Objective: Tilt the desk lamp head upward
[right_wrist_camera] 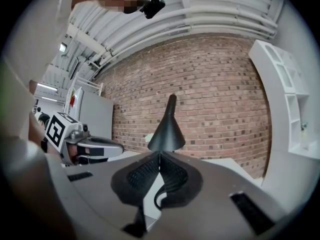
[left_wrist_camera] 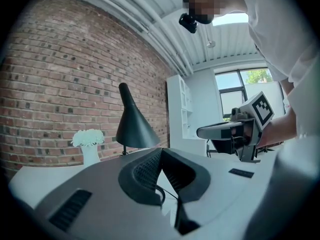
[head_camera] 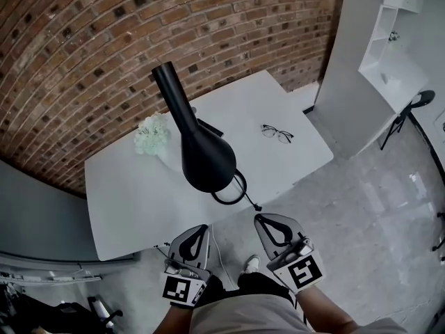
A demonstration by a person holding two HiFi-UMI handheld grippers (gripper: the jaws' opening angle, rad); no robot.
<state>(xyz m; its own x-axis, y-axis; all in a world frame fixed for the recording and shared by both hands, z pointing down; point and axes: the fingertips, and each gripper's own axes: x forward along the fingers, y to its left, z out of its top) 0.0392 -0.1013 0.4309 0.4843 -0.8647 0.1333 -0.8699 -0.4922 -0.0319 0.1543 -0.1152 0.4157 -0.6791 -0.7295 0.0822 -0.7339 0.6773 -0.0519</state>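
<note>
A black desk lamp stands on the white table, its cone head tilted down over a ring base. The lamp also shows ahead in the left gripper view and the right gripper view. My left gripper and right gripper hover side by side at the table's near edge, short of the lamp. Both are shut with nothing between the jaws, seen also in their own views, left and right.
White flowers in a vase stand left of the lamp, and glasses lie to its right. A cable runs from the lamp base to the table edge. A brick wall lies behind; a white shelf and a chair stand at right.
</note>
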